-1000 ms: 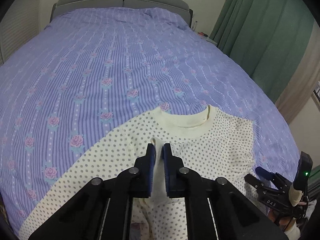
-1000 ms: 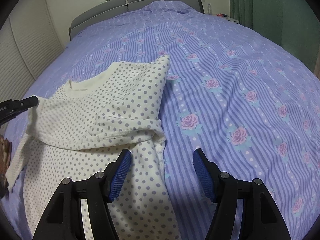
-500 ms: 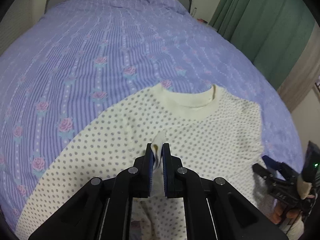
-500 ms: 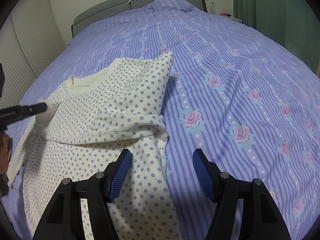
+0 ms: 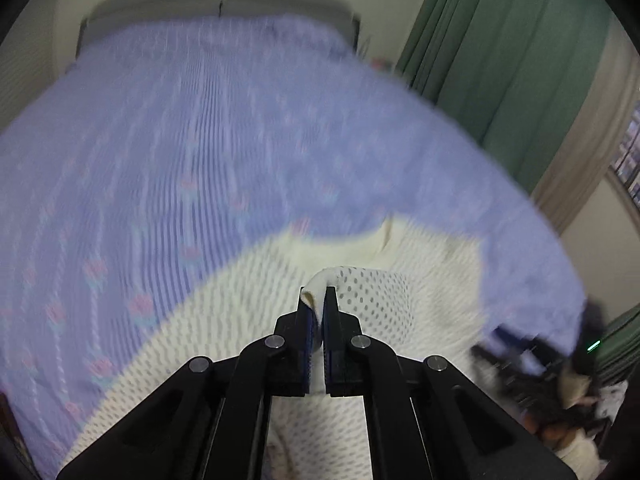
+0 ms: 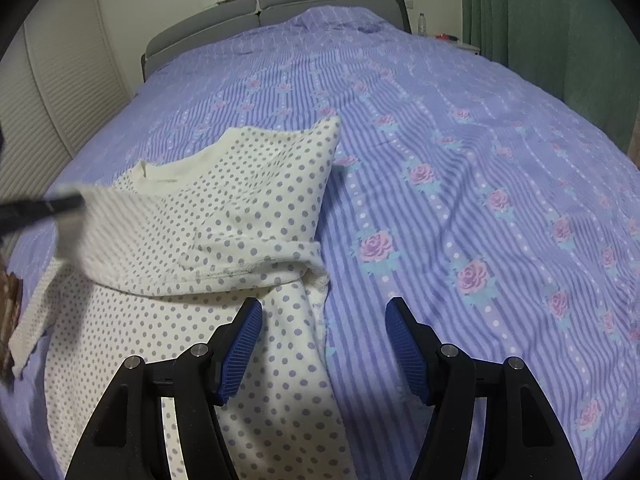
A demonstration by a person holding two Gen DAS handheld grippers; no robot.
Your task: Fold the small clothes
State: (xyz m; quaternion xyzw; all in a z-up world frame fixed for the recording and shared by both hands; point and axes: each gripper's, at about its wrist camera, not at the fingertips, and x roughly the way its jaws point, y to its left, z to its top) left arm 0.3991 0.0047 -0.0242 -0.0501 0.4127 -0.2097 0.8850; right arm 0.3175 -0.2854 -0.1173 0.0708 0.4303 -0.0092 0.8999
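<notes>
A cream top with grey polka dots (image 6: 224,216) lies on the near left part of a bed covered by a lilac striped spread with pink roses (image 6: 460,168); nothing here serves as a container. The left hand-held gripper (image 5: 319,300) has its blue pads pressed together on a cream cuff of the top's sleeve (image 5: 320,280), and the dotted cloth drapes away from the tips over the garment. The left wrist view is smeared, yet it alone shows this pinch close up, along with green curtains (image 5: 512,64) at the right and the other tool low at the right edge, too blurred to read. The right wrist view is sharp: it shows the neckline (image 6: 176,168), a folded edge lying across the top's middle, and the lifted sleeve stretched toward a dark finger at the left edge. The right hand-held gripper (image 6: 322,346) stands wide with nothing between its pads, hanging over the top's right edge where cloth meets bedspread. A grey headboard (image 6: 276,4) closes the far end.
</notes>
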